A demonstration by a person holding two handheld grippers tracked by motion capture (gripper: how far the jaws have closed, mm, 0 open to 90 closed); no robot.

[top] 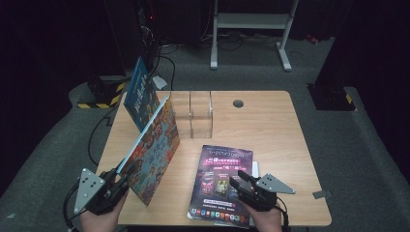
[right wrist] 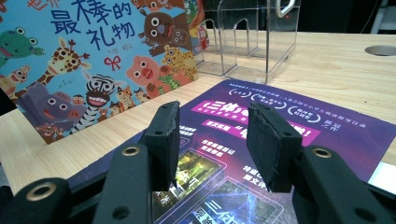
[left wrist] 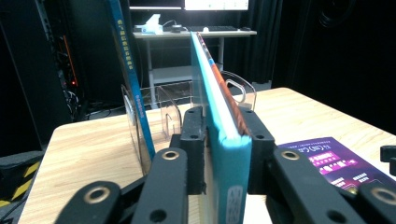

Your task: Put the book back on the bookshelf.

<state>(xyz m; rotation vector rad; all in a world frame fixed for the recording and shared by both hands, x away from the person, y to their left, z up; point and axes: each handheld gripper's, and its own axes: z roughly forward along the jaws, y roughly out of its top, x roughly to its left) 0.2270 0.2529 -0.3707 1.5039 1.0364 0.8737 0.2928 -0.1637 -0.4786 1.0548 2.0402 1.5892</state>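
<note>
A children's picture book (top: 153, 145) with cartoon animals on its cover stands tilted on its edge at the table's left, lifted by its spine. My left gripper (top: 118, 175) is shut on that book's teal spine (left wrist: 224, 140); both pads press its sides. The cover (right wrist: 88, 60) faces my right gripper. A purple magazine (top: 223, 184) lies flat near the front edge. My right gripper (top: 238, 182) hovers just above it, open, with nothing between its fingers (right wrist: 163, 135). A second blue book (top: 140, 92) leans in a clear acrylic rack (top: 193, 113).
The clear rack (left wrist: 173, 112) has upright dividers and stands at the table's back middle. A round cable hole (top: 238, 103) sits behind it to the right. A metal stand (top: 251, 29) is on the floor beyond the wooden table (top: 270, 130).
</note>
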